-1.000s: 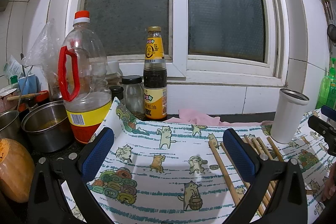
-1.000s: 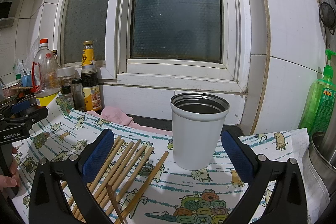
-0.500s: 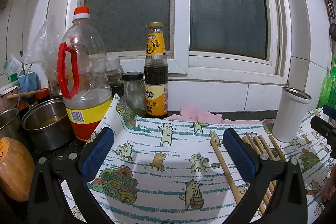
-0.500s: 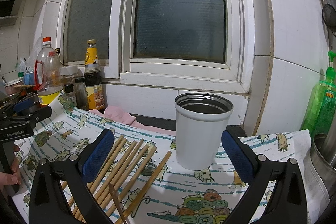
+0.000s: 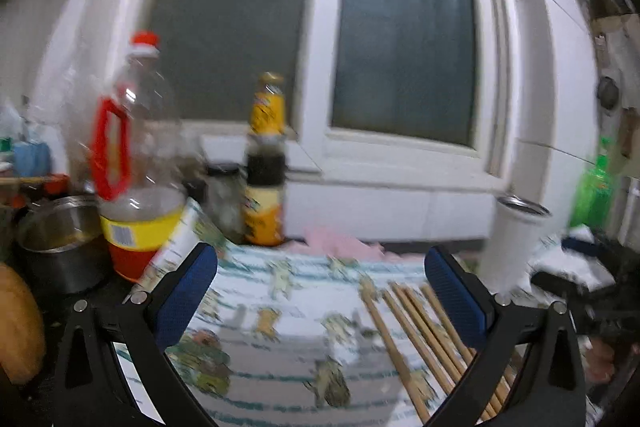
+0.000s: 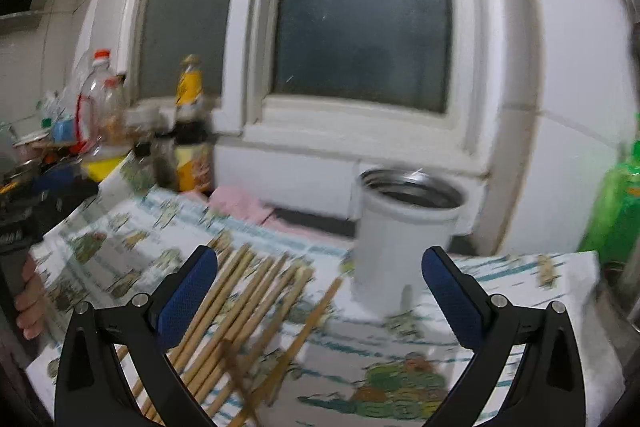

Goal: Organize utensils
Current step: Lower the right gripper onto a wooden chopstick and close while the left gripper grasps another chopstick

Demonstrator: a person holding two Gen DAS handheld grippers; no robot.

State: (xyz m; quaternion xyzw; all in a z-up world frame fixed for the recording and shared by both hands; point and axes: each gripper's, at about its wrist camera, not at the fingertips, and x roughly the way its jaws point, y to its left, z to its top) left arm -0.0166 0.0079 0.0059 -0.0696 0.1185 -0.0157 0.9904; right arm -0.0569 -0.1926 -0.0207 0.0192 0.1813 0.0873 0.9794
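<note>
Chopsticks (image 6: 256,291) on cloth (image 6: 400,367), cup (image 6: 404,239) right, bottles (image 5: 264,163) behind left

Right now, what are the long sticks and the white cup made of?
The chopsticks look like bamboo or wood: plain tan, matte, slim. The white cup looks like metal with a smooth white coat outside; its rim and inside shine grey like steel. The blur hides finer detail.

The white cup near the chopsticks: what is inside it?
In the right wrist view the white cup stands upright on the printed cloth. Only its dark metal inner wall shows, with nothing sticking out; the bottom is hidden.
</note>
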